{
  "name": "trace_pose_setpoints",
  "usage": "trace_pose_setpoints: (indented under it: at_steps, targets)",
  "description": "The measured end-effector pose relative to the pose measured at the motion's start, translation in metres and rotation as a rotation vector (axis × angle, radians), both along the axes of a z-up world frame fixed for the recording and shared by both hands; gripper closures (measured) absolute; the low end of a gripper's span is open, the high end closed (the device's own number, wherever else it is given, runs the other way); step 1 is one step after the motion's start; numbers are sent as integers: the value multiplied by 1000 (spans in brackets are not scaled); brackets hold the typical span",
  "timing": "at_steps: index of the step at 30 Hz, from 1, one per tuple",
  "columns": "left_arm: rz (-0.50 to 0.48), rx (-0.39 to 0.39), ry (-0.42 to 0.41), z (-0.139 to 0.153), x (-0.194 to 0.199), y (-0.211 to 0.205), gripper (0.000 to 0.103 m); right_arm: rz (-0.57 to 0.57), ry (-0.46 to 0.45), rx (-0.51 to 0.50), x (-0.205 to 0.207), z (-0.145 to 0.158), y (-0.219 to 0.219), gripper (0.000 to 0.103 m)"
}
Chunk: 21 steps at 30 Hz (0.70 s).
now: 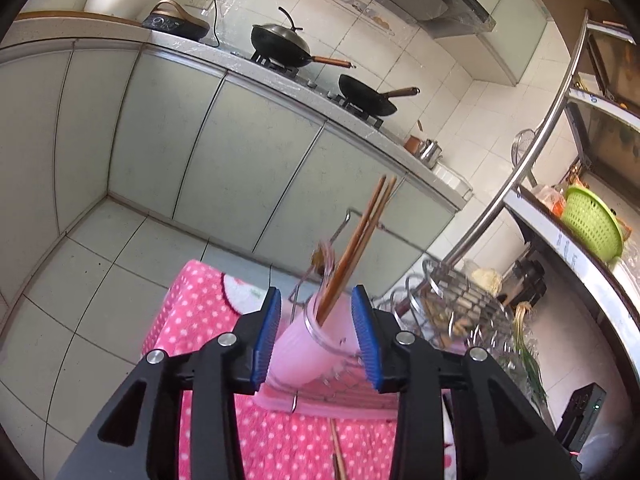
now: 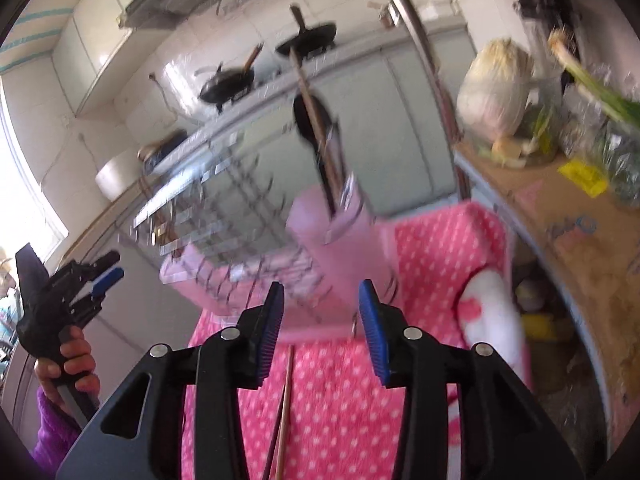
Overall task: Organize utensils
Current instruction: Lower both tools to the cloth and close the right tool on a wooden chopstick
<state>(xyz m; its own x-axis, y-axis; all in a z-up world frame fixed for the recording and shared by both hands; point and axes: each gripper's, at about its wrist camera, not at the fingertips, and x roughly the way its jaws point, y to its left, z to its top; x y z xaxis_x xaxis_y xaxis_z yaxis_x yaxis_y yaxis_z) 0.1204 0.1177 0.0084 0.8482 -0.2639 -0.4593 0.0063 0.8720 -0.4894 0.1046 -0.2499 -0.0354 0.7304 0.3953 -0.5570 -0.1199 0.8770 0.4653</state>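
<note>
A pink utensil cup (image 1: 308, 344) stands in a wire dish rack (image 1: 452, 300) on a pink tray, with wooden chopsticks (image 1: 360, 248) sticking up out of it. My left gripper (image 1: 317, 290) is open and frames the cup from short of it, with nothing between its pads. The right wrist view shows the same cup (image 2: 340, 220) with chopsticks and a black spoon (image 2: 312, 120), blurred. My right gripper (image 2: 321, 286) is open and empty in front of the tray (image 2: 248, 296). Loose chopsticks (image 2: 284, 400) lie on the pink dotted cloth (image 2: 340, 400) below it. The left gripper (image 2: 114, 266) is held far left.
Two black woks (image 1: 280, 42) sit on the stove across the tiled floor, above pale cabinets. A metal shelf on the right carries a green basket (image 1: 592, 220). A cabbage (image 2: 496, 96), green onions and a cardboard box (image 2: 560, 208) are beside the cloth. A hand (image 2: 68, 364) grips the left tool.
</note>
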Motion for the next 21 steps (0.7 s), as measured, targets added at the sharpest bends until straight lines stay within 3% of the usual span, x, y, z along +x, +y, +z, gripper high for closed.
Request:
trace_pose_setpoints:
  at_steps: [7,15,18,21]
  targets:
    - [-80,76,132,-33,-20,-14,67,165,237,-16,13,-56,56,64]
    - [-176,175,245,-69,-32,-36,67,247,357,-102,43,-87,112,64]
    - [-198,168,274,-79,-34,-39,67,250,385,-155,53,-95,127,75]
    - [-209,165,287,-85,-35,-40,68,246,417,-195,65,-107,135,79]
